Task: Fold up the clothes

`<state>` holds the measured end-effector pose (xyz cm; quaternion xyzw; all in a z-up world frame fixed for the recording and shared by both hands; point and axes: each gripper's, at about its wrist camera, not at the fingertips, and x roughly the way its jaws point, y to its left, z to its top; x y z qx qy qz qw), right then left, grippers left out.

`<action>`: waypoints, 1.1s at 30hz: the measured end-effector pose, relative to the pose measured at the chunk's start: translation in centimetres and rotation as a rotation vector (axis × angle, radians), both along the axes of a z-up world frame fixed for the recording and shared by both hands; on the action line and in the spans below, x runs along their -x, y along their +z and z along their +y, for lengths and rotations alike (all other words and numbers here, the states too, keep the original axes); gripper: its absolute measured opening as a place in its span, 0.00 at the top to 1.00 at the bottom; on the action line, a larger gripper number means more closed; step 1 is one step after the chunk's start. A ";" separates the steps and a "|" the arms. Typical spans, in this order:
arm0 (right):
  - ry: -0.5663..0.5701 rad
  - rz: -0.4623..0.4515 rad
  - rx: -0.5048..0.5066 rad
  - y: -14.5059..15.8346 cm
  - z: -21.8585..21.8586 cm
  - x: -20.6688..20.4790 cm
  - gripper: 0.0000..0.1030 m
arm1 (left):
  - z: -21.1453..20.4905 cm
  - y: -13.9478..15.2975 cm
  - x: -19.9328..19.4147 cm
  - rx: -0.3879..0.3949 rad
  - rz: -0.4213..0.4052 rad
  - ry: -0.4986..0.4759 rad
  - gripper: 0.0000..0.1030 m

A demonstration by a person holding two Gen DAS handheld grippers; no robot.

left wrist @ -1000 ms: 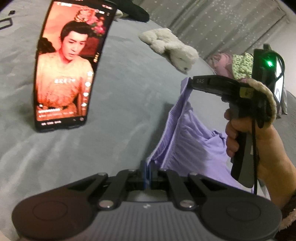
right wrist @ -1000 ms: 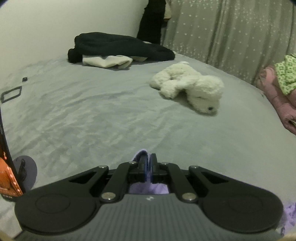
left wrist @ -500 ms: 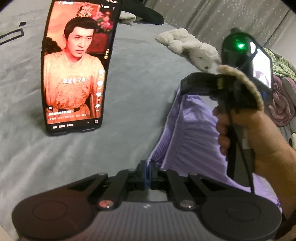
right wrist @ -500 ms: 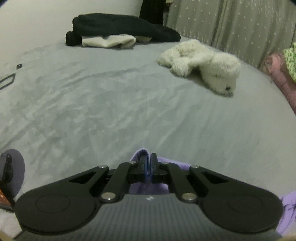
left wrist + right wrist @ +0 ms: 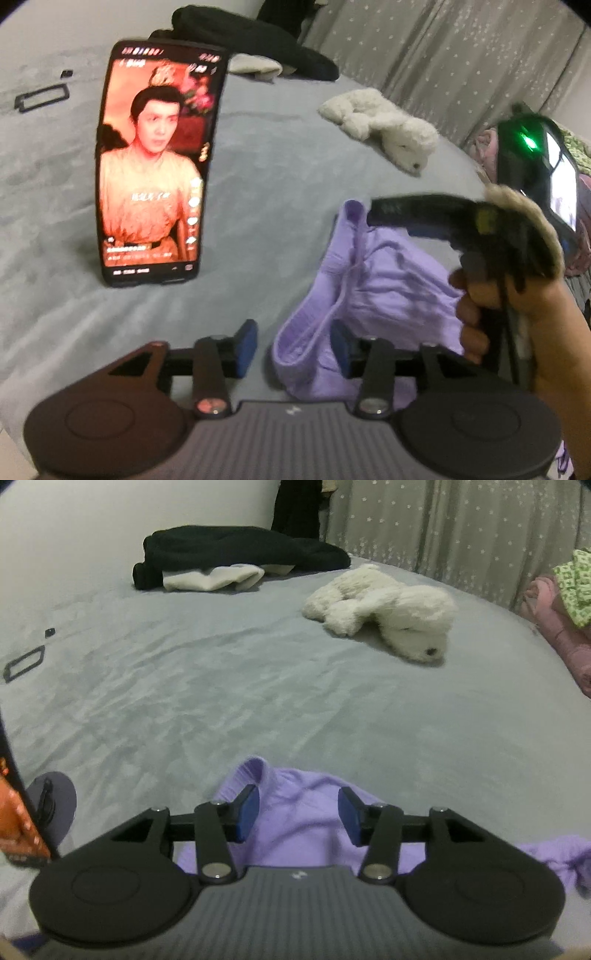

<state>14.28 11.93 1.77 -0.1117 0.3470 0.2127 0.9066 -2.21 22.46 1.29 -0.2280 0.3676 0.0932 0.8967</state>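
Two grippers hang over a purple garment (image 5: 303, 812) on a grey bed (image 5: 258, 686). The left gripper (image 5: 293, 345) and right gripper (image 5: 297, 818) both gape wide, holding nothing. A phone (image 5: 159, 162) stands at ten o'clock.

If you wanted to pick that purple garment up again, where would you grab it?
Probably the thick ribbed band of the purple garment. It stands up as a firm folded ridge nearest the open left gripper, so coming from the near side, one finger on each side of it, should catch it better than the loose, crumpled cloth behind.

Both wrist cams sit low, close over bed (image 5: 258, 192), facing curtain; 2 views share plush toy (image 5: 388, 609).
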 end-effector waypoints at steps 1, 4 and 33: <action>-0.003 -0.003 0.000 0.2 -0.7 0.3 0.49 | -0.4 0.2 0.1 -0.009 -0.007 -0.009 0.43; -0.022 -0.013 -0.006 0.6 -3.2 1.3 0.48 | -1.9 0.5 -0.2 -0.046 -0.025 -0.037 0.41; -0.393 0.108 -0.149 -0.8 -26.4 9.5 0.46 | -15.0 -0.2 -1.8 -0.320 -0.078 -0.312 0.27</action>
